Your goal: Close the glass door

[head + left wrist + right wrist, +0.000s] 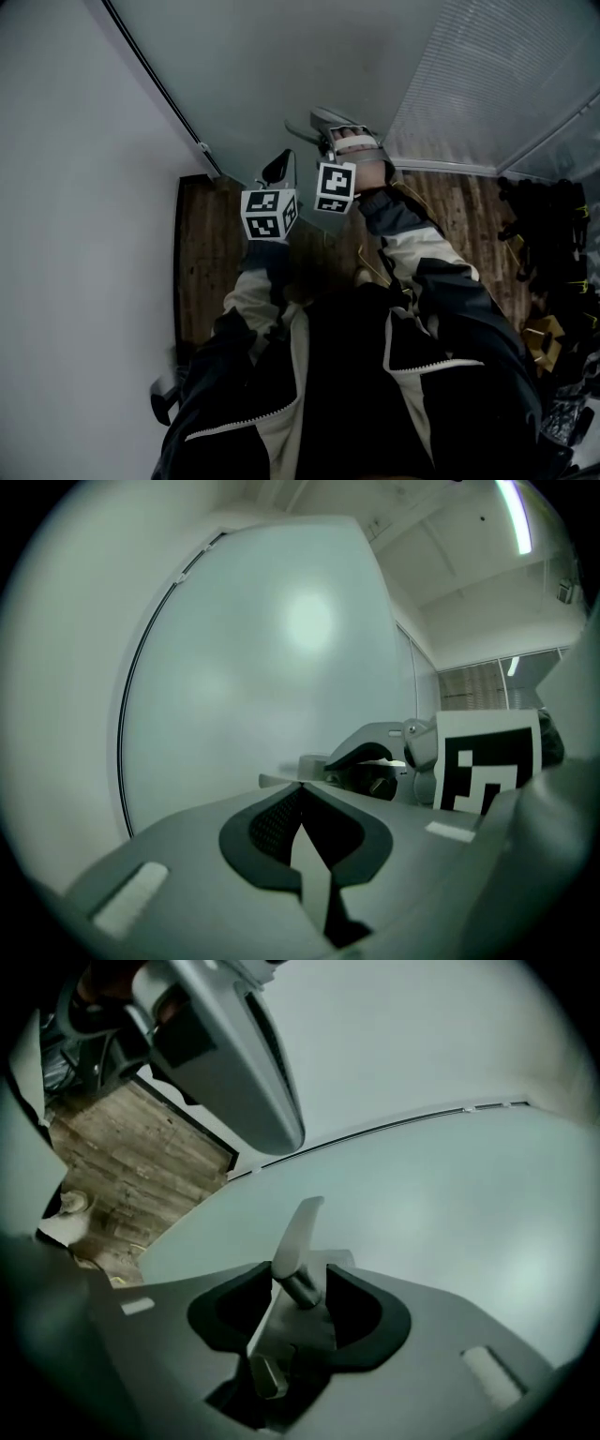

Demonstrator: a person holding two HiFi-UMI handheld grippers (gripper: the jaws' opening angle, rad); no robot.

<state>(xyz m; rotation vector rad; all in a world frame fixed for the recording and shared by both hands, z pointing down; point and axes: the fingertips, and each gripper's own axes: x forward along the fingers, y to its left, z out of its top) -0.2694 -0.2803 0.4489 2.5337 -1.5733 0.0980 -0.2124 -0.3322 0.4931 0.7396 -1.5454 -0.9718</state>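
Note:
A frosted glass door (281,66) fills the space in front of me. Its metal lever handle (298,1241) sticks out of the pane and stands between the jaws of my right gripper (299,1267). Those jaws are spread wide, and I see no pad pressing on the handle. In the head view the right gripper (311,129) is up against the glass. My left gripper (277,167) hangs just left of it and lower, pointing at the door (281,667). Its tips (298,787) meet with nothing between them.
A white wall (75,187) runs along the left, meeting the door at a black frame strip (159,84). A ribbed glass panel (497,84) stands to the right. Below is a wood floor (206,262), with black gear (548,234) piled at the right edge.

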